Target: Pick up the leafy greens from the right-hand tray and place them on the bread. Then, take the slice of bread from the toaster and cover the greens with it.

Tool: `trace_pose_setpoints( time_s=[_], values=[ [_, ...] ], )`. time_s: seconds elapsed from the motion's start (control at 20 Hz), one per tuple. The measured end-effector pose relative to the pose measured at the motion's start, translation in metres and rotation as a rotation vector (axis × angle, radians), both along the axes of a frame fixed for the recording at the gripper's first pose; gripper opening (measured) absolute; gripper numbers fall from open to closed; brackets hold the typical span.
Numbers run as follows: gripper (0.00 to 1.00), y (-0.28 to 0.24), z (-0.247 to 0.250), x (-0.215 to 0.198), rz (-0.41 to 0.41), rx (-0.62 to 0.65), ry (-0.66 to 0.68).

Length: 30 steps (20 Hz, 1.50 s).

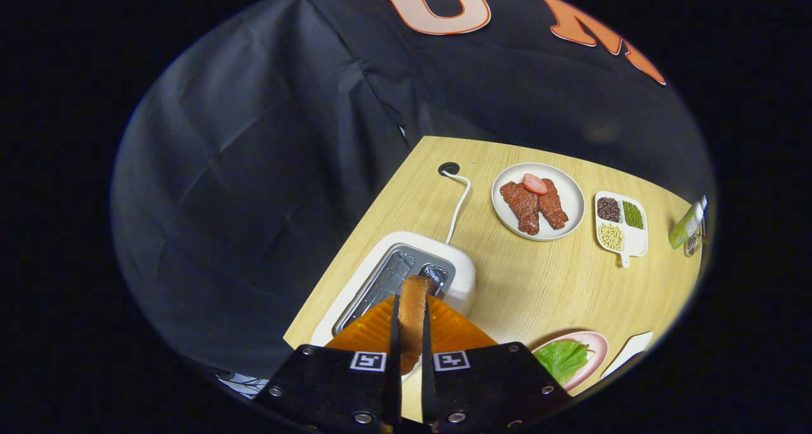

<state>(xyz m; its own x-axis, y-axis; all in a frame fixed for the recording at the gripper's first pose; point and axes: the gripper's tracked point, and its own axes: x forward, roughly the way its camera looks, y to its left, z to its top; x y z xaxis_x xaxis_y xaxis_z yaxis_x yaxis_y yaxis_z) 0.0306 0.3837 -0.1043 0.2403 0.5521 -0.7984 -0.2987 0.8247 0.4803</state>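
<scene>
A slice of bread (413, 313) is gripped edge-on between the two fingers of the gripper (410, 332), both of which are pressed flat against its broad faces; the slice is held above the toaster (406, 275), its browned crust rounded at the far end. The toaster, a smooth white rounded box with metal-lined slots, stands just beyond the fingers, and a thin white cord (458, 209) is led from it to a round dark hole (448, 168) in the pale wood-grain table (526, 288). Beyond the toaster, to the right, a round white plate (538, 200) is set with two ribbed reddish-brown pieces of meat and a pink slice on top. Just beside it lies a small white divided dish (622, 223) with dark, green and pale beans in separate compartments. The leafy greens (561, 359), crinkled and bright, are seen on a pink-rimmed plate (593, 358) right of the fingers. A green bottle (687, 224) stands near the table's far right edge.
</scene>
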Motion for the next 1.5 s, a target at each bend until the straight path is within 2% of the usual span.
trace_pose_setpoints(
  time_s=[0.7, 1.05, 1.5],
  values=[
    [0.13, -0.052, 0.04, -0.019, -0.034, 0.256, 0.004],
    [0.13, -0.095, 0.044, -0.037, -0.065, 0.28, -0.025],
    [0.13, -0.17, 0.002, -0.061, -0.176, 0.266, 0.014]
  ],
)
